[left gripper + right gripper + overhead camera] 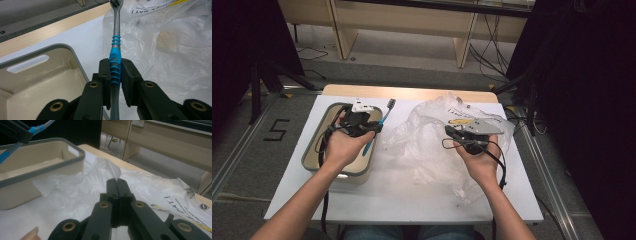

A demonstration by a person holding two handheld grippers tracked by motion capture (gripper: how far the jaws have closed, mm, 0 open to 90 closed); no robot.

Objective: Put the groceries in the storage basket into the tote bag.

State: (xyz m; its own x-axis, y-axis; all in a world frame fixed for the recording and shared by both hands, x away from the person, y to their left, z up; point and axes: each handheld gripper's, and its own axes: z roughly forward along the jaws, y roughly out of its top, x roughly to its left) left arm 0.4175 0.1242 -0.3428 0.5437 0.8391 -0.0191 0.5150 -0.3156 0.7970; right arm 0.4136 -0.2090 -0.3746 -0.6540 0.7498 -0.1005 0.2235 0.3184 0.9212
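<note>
A toothbrush [384, 116] with a grey stem and blue ribbed handle [115, 42] is clamped between the jaws of my left gripper [115, 71], bristle head pointing away toward the table's far side. My left gripper [377, 127] hangs over the right rim of a beige bin [326, 112]. My right gripper [117, 181] is shut, and a fold of a clear plastic bag [107, 167] rises in a peak right at its tips. From above, my right gripper [448, 130] sits over the crumpled bag [427, 142], pointing left.
The grey-rimmed beige bin [62, 47] stands at the table's left, its inside bare where visible. The printed plastic bag [162, 50] covers the right half of the white table top [387, 195]. Floor and wooden furniture lie beyond the far edge.
</note>
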